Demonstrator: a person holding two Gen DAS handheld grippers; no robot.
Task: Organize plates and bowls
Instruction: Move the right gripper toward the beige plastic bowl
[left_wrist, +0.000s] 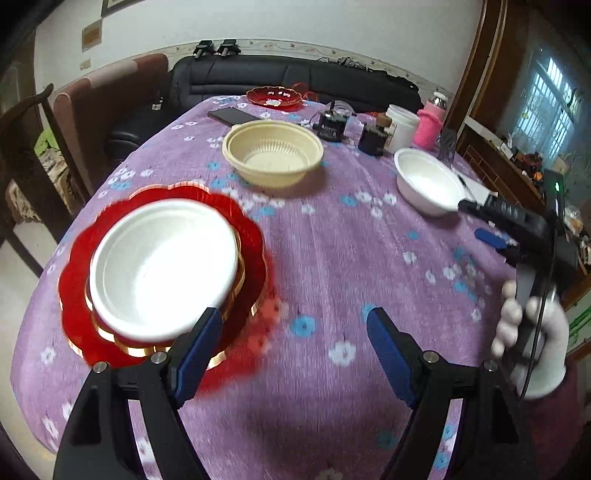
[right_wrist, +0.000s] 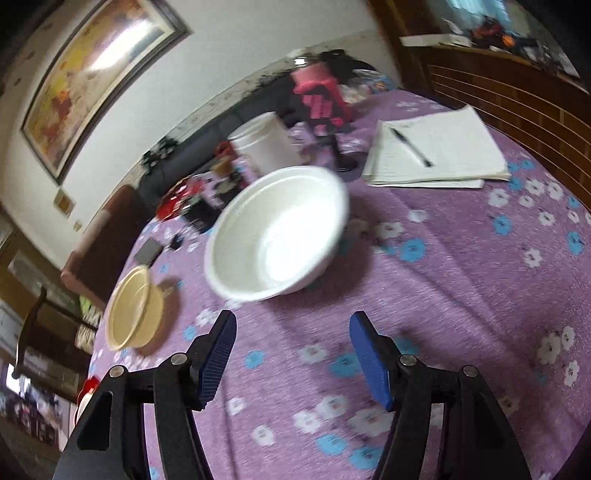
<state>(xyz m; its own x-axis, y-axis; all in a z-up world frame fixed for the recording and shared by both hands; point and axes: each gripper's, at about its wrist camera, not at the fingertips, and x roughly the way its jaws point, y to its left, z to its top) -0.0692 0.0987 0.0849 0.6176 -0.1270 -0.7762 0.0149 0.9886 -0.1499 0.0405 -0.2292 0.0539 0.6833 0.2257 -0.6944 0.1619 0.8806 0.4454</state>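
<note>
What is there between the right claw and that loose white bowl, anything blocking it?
Nothing visible. The right claw is open, and only bare flowered tablecloth lies between it and the white bowl. The notepad and white jar stand beyond the bowl, and the cream bowl sits off to the side.

left hand-held gripper (left_wrist: 295, 332): jaws spread, empty | right hand-held gripper (right_wrist: 293, 334): jaws spread, empty
</note>
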